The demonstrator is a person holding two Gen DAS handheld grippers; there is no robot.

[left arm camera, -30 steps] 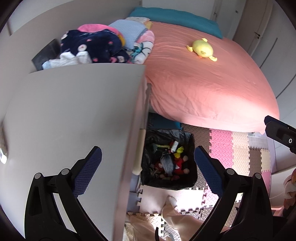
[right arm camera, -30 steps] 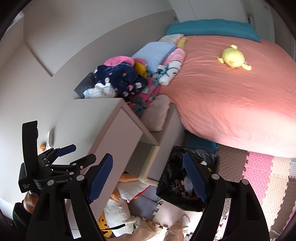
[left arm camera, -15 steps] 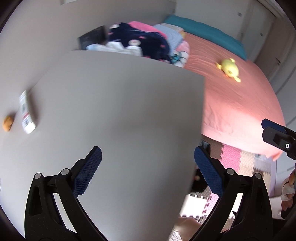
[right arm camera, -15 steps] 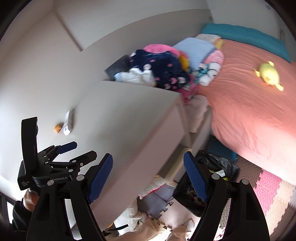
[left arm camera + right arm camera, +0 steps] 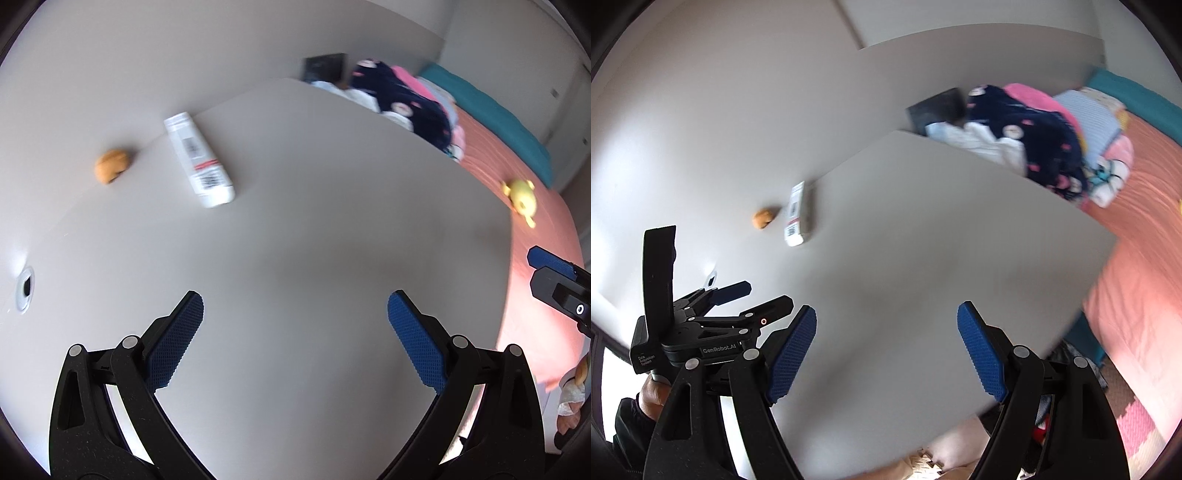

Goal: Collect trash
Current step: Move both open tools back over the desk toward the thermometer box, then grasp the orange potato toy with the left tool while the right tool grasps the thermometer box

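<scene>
Both of your grippers hang over the smooth grey desk [image 5: 314, 258], the left gripper [image 5: 295, 317] and the right gripper [image 5: 886, 332] each with blue ribbed pads spread wide and nothing between them. The trash lies in the upper left of each frame: a white tube [image 5: 197, 158] with a barcode label on its side, and just beside it a small orange crumpled lump [image 5: 110, 166]. Nothing lies between your fingers and them; at the upper right a heap of soft clothes [image 5: 1034, 133] borders the pink bed [image 5: 1137, 258].

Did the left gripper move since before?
Yes. The left gripper swung from the bed side across the desk, toward the tube.
</scene>
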